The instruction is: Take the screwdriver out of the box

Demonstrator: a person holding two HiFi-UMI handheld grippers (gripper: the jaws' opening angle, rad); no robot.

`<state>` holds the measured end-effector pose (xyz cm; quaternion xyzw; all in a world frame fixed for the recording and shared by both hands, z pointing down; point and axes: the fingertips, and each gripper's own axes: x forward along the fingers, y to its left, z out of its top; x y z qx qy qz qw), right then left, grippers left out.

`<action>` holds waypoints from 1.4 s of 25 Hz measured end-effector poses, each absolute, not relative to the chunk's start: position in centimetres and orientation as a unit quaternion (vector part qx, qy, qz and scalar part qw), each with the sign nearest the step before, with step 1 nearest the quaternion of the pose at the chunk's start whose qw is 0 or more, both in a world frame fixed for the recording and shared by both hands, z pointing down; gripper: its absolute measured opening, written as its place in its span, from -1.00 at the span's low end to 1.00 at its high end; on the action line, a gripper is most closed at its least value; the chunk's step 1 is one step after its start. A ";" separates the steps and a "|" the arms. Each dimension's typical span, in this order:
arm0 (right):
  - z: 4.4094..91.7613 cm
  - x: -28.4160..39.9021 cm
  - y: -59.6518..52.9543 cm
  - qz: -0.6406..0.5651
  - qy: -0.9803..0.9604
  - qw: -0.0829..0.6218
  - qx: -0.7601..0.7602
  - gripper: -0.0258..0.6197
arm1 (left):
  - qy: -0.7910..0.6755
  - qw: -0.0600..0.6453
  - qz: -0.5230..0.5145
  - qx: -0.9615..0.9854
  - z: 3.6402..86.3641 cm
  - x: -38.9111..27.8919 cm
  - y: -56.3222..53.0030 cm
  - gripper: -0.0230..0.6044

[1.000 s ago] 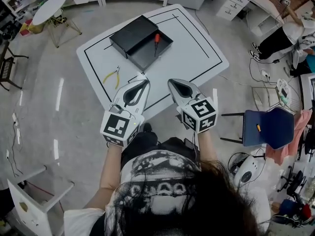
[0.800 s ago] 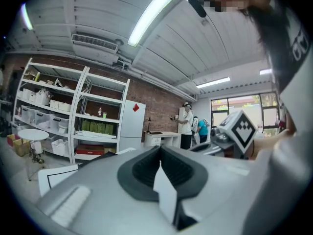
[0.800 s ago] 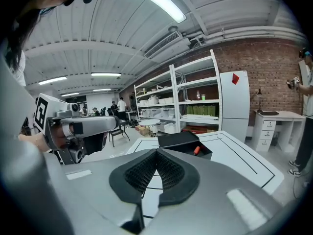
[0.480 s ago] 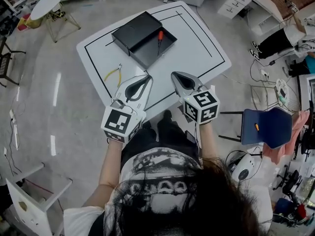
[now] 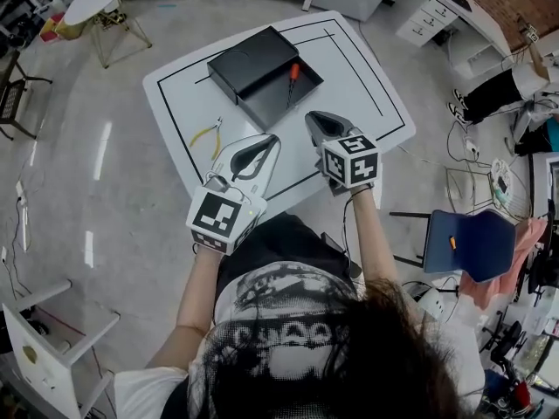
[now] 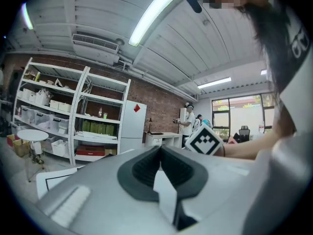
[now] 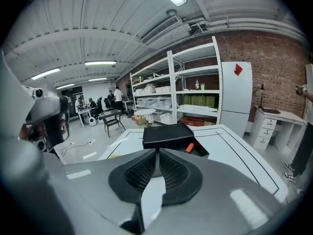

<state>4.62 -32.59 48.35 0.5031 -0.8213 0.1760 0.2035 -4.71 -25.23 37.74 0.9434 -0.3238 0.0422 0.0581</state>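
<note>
Right gripper (image 5: 313,116) is sliding up-frame over the table (image 5: 367,85) toward the box (image 5: 258,59); left gripper (image 5: 272,140) is creeping up a bit too.

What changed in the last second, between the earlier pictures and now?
The right gripper advanced over the table toward the box, jaws shut and empty. The left gripper edged forward slightly, also shut. Nothing was grasped or released. The screwdriver still lies in the box, and the pliers stay on the table.
</note>
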 end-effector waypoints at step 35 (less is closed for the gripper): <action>65.5 8.0 -54.1 0.399 -0.624 0.430 0.517 -0.37 | -0.416 0.061 0.057 0.906 38.0 -8.7 -35.0 -0.93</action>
